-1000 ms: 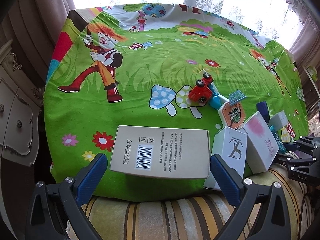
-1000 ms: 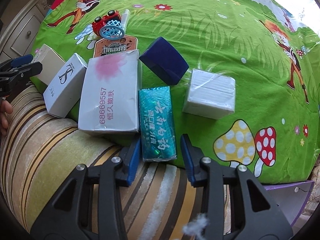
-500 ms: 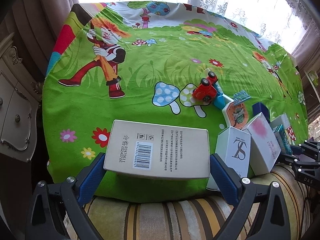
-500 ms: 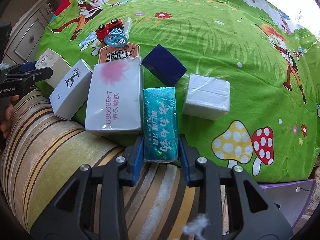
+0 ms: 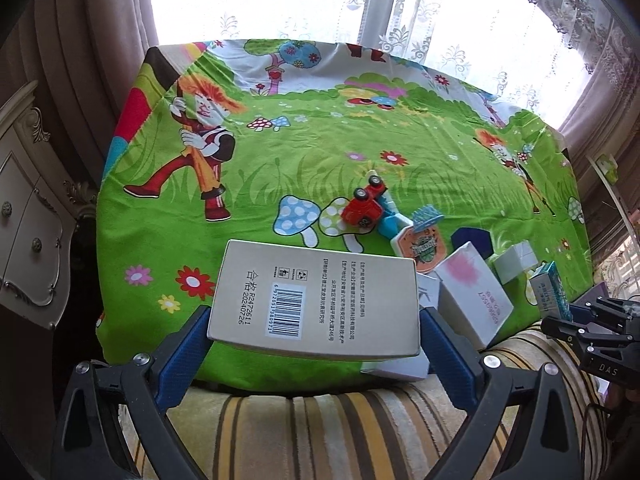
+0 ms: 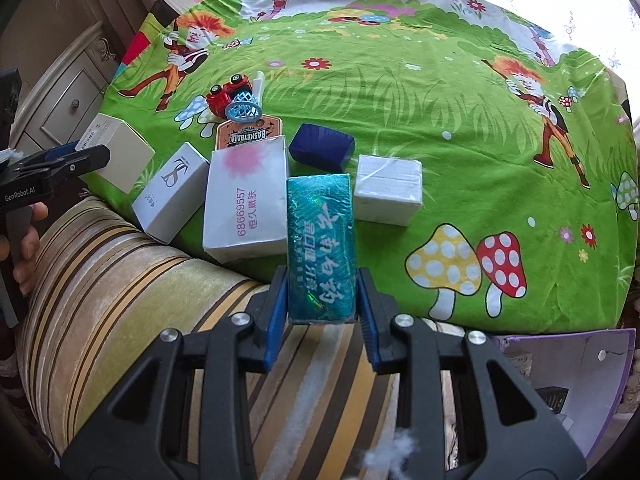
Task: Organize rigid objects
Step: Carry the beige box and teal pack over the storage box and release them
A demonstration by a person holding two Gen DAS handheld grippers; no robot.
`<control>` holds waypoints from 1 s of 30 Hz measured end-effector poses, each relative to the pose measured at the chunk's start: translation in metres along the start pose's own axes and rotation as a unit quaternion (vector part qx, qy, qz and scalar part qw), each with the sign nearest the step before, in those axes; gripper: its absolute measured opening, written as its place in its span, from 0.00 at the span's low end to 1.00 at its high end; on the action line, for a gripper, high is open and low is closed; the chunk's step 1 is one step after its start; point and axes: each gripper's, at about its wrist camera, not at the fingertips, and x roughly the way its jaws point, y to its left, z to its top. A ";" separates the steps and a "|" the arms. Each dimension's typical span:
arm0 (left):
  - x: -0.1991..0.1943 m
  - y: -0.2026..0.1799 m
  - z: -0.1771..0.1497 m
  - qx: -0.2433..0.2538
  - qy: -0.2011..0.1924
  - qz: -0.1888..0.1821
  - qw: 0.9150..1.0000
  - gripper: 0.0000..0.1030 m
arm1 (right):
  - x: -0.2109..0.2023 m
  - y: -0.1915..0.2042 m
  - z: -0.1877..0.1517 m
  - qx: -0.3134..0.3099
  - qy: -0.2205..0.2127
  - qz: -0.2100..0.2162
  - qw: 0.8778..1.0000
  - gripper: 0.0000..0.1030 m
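Left tongs (image 5: 314, 344) pinch a beige box (image 5: 316, 300); right tongs (image 6: 322, 300) pinch a teal pack (image 6: 322, 240). Other boxes and toys lie unsorted.

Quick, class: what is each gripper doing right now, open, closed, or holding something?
Left gripper: closed on the beige barcode box.
Right gripper: closed on the teal foil box.

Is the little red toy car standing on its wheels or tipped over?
Tipped over. The red toy car lies with its wheels pointing sideways and up, leaning against a blue toy hoop.
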 end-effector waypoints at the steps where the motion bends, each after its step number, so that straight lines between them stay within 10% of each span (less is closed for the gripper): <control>1: -0.001 -0.005 -0.001 0.003 -0.001 -0.004 1.000 0.97 | -0.004 -0.002 -0.003 0.005 -0.003 -0.001 1.000 0.36; 16: -0.021 -0.093 -0.014 0.074 -0.009 -0.083 0.994 0.97 | -0.056 -0.049 -0.057 0.079 -0.034 -0.027 0.996 0.36; 30: -0.031 -0.210 -0.031 0.176 0.001 -0.167 0.970 0.97 | -0.103 -0.110 -0.115 0.152 -0.060 -0.076 0.984 0.36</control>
